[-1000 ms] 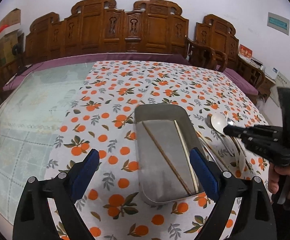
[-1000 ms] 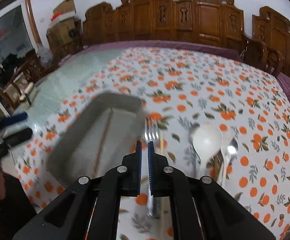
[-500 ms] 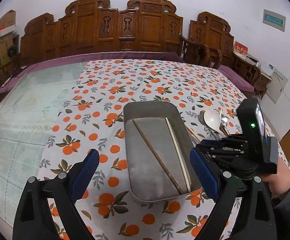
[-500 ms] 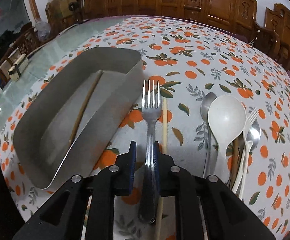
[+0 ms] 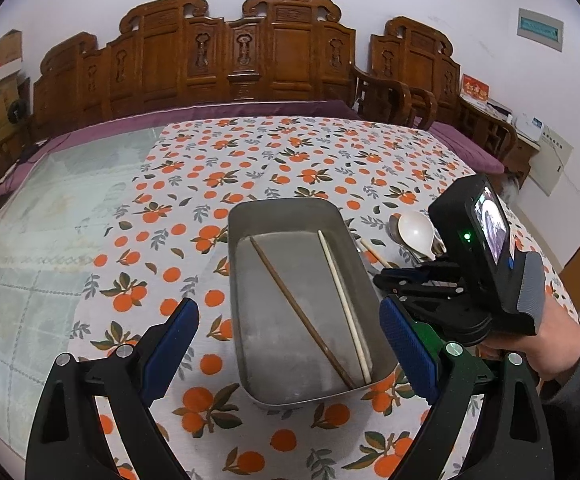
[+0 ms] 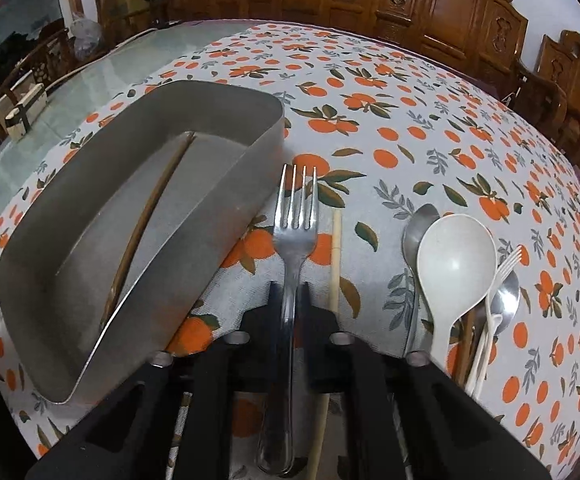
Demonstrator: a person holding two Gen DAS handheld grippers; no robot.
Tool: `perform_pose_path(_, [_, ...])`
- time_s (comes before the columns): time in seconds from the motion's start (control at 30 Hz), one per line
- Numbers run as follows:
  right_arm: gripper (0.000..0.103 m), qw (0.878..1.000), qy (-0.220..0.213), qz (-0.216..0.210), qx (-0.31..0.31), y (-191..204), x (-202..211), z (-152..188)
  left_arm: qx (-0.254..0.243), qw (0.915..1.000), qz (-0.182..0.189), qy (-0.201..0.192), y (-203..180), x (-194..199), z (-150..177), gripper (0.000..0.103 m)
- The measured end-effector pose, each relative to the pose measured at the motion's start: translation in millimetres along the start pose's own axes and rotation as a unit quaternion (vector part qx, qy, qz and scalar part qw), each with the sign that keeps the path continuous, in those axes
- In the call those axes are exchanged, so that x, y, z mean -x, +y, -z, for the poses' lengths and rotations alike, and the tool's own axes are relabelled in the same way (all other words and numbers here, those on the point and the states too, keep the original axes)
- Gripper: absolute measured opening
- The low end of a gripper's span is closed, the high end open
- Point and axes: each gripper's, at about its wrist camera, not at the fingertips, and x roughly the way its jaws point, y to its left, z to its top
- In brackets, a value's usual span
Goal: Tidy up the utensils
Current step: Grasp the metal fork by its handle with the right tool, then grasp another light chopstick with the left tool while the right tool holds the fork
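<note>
A metal tray sits on the orange-print cloth. It holds a brown chopstick and a pale chopstick. My left gripper is open and empty, hovering over the tray's near end. My right gripper is low at the tray's right side, its fingers on either side of the handle of a steel fork lying on the cloth. I cannot tell whether they grip it. A pale chopstick lies beside the fork.
To the right lie a white plastic spoon, a steel spoon, a white plastic fork and another steel spoon. Carved wooden chairs line the far side. A bare glass tabletop lies to the left.
My right gripper has dropped closer to the table and slid its fingers along the fork's handle. The left gripper has drifted slightly, staying open.
</note>
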Motion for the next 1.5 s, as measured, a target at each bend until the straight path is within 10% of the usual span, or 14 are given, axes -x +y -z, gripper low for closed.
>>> perform_pose_path(0.87, [0.008, 0.989, -0.097, -0.002, -0.114, -108, 101, 72, -0.058, 0.9975, 0.026, 0.033, -112, -27, -9, 0.087])
perform_pose_path(1.5, [0.008, 0.984, -0.098, -0.01, -0.149, -142, 90, 75, -0.049, 0.9895, 0.013, 0.135, -144, -132, -9, 0.033])
